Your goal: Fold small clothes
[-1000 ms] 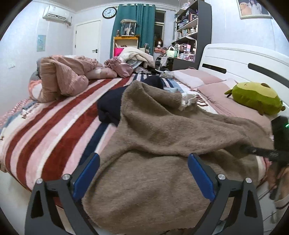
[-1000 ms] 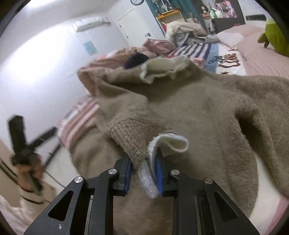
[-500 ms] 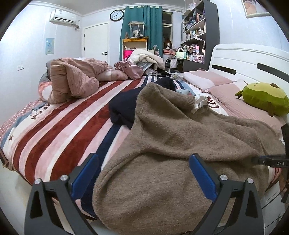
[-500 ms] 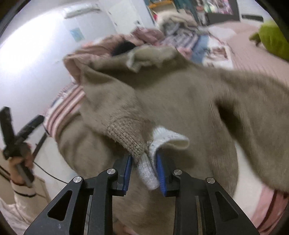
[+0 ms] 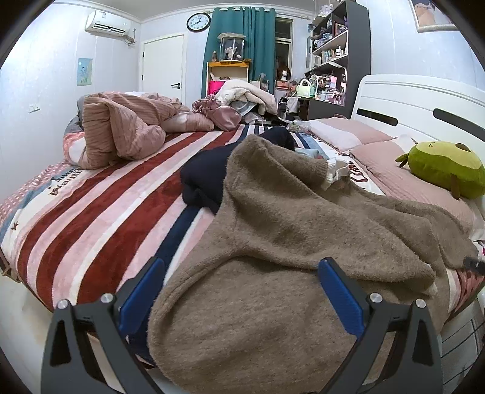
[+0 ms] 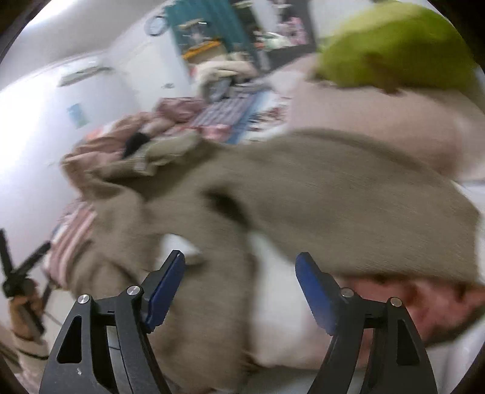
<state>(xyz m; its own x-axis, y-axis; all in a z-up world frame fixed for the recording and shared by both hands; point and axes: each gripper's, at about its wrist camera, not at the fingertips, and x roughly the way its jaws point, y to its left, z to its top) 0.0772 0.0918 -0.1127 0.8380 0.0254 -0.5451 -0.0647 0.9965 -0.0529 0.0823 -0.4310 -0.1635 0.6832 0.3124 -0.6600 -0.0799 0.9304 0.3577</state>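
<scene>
A fuzzy brown sweater (image 5: 288,242) lies rumpled across the striped blanket (image 5: 91,218), one sleeve folded over its body, its white-trimmed cuff (image 5: 332,172) toward the pillows, its hem draping off the blanket's near edge.

Bedrm – bed (image 5: 91,212), headboard (image 5: 424,100), wall clock (image 5: 198,22)

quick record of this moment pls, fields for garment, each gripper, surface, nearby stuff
garment: brown sweater, spread rumpled on the bed
left gripper: open, sweater hem between its fingers
right gripper: open, holding nothing, view blurred
surface: striped blanket
nearby: dark navy garment beside the sweater; green plush toy on the pink pillow
</scene>
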